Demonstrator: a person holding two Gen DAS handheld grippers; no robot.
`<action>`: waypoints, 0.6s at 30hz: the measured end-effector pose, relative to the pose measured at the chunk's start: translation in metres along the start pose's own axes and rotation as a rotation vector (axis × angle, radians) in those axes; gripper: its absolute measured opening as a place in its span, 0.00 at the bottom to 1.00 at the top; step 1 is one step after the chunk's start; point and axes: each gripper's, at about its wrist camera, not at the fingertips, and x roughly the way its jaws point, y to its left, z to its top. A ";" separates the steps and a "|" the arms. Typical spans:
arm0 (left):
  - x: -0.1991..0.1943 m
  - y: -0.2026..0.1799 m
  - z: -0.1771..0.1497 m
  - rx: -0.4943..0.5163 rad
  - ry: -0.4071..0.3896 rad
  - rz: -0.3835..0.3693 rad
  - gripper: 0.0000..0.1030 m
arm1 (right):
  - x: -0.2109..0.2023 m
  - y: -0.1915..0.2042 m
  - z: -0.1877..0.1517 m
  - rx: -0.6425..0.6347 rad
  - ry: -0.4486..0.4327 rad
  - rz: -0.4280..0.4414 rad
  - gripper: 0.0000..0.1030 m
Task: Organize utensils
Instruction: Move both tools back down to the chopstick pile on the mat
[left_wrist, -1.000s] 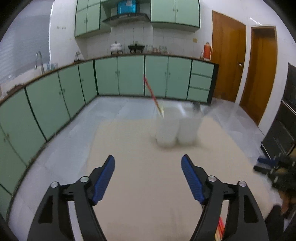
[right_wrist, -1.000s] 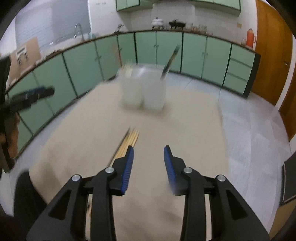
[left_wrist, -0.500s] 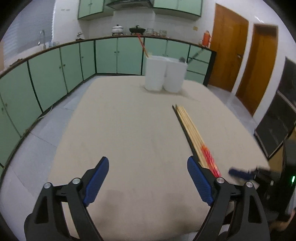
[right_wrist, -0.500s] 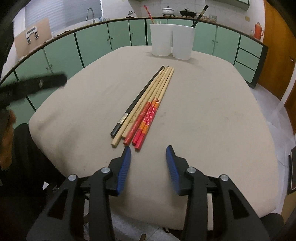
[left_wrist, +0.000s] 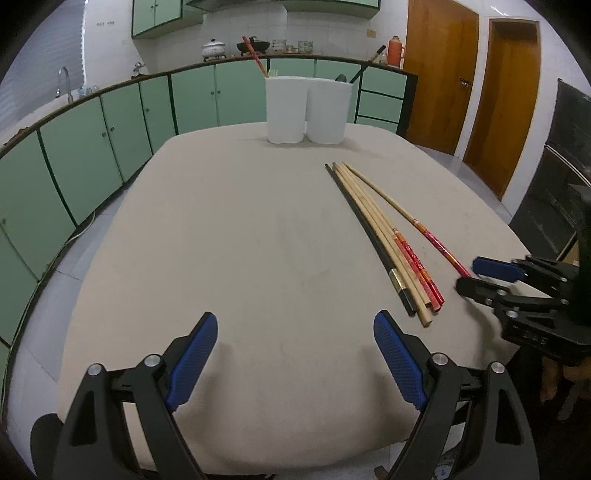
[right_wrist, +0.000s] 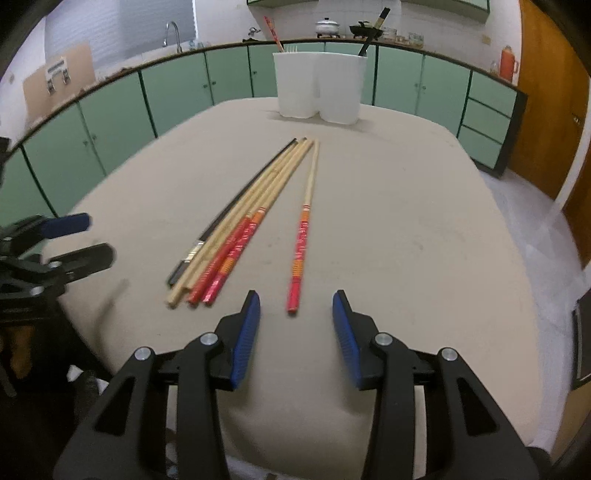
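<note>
Several long chopsticks lie in a bundle (right_wrist: 236, 225) on the beige table (right_wrist: 406, 221): one black, some plain wood, some red-ended. One red-ended chopstick (right_wrist: 304, 229) lies apart to the right. My right gripper (right_wrist: 295, 328) is open just behind its near end. The bundle (left_wrist: 384, 236) and the lone chopstick (left_wrist: 410, 221) also show in the left wrist view. My left gripper (left_wrist: 295, 354) is open and empty over the table's near edge. A white double holder (right_wrist: 319, 88) with a few utensils stands at the far side.
Green cabinets (left_wrist: 92, 147) run along the left and back walls. Wooden doors (left_wrist: 436, 74) stand at the right. The right gripper (left_wrist: 491, 273) shows in the left wrist view, and the left gripper (right_wrist: 70, 240) in the right wrist view.
Both grippers have drawn back from the holder to the table's near edge. One red-ended chopstick now lies apart from the bundle, and the right gripper's jaws stand wider.
</note>
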 end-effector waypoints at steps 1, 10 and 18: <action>0.000 -0.002 -0.001 0.002 0.000 -0.007 0.81 | 0.002 -0.003 0.002 0.014 -0.005 -0.002 0.36; 0.019 -0.048 -0.008 0.121 0.036 -0.022 0.80 | -0.002 -0.051 -0.005 0.157 -0.012 -0.035 0.07; 0.032 -0.056 0.003 0.090 0.029 -0.004 0.80 | -0.003 -0.051 -0.007 0.162 -0.015 -0.023 0.10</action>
